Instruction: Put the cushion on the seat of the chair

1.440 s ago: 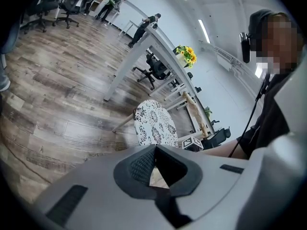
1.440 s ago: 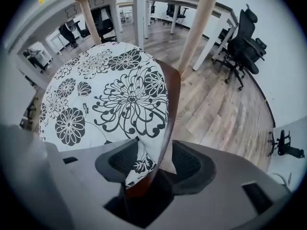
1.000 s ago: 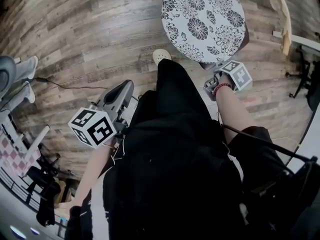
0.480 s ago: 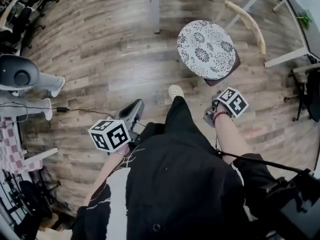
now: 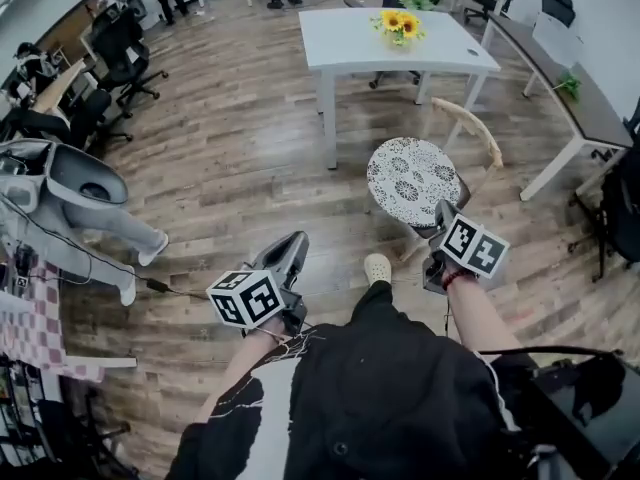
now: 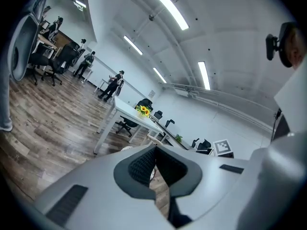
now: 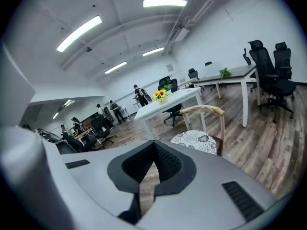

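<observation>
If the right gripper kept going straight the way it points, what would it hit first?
The right gripper, shut and empty, aims just left of the chair; likely the floor first, though depth is unclear.

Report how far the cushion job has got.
Done: the patterned cushion lies flat on the seat of the wooden chair. In hand: nothing; the left gripper and the right gripper both have their jaws together and empty, clear of the chair. Left: nothing that shows.
</observation>
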`<action>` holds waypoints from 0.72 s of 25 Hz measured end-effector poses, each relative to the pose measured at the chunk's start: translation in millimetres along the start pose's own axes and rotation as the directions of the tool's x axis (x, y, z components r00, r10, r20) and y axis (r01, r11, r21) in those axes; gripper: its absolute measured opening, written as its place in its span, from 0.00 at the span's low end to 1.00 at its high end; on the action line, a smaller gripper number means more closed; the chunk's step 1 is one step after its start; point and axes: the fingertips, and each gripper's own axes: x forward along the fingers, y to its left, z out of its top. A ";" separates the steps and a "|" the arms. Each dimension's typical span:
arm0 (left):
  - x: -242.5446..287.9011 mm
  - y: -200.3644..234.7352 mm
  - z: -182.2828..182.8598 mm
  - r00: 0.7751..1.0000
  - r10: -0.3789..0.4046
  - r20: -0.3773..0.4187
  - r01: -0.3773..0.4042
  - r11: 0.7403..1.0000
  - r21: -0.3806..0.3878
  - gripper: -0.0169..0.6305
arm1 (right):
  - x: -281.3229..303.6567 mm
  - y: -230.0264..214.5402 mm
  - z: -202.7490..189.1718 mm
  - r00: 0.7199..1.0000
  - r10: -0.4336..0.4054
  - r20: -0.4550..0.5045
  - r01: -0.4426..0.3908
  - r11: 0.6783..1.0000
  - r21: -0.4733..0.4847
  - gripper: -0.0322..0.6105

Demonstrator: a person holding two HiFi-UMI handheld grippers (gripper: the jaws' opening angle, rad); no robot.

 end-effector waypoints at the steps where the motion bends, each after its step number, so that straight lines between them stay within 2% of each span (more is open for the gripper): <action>1: -3.5 -2.7 4.1 1.000 -0.005 0.010 0.005 1.000 0.004 0.04 | -9.2 9.3 6.0 1.000 0.019 0.017 -0.019 0.999 -0.027 0.07; 4: -9.8 -10.2 13.1 0.999 -0.021 0.027 0.020 1.000 0.014 0.04 | -29.4 28.6 12.6 0.998 0.062 0.034 -0.059 0.995 -0.077 0.07; 8: -17.0 -20.4 15.8 0.998 -0.045 0.038 0.044 0.999 0.030 0.04 | -40.4 35.9 0.9 0.996 0.086 0.014 -0.085 0.993 -0.086 0.07; 18: -27.7 -22.8 17.5 0.998 -0.056 0.040 0.054 0.997 0.052 0.04 | -46.9 33.4 -4.7 0.998 0.065 0.008 -0.064 0.994 -0.093 0.07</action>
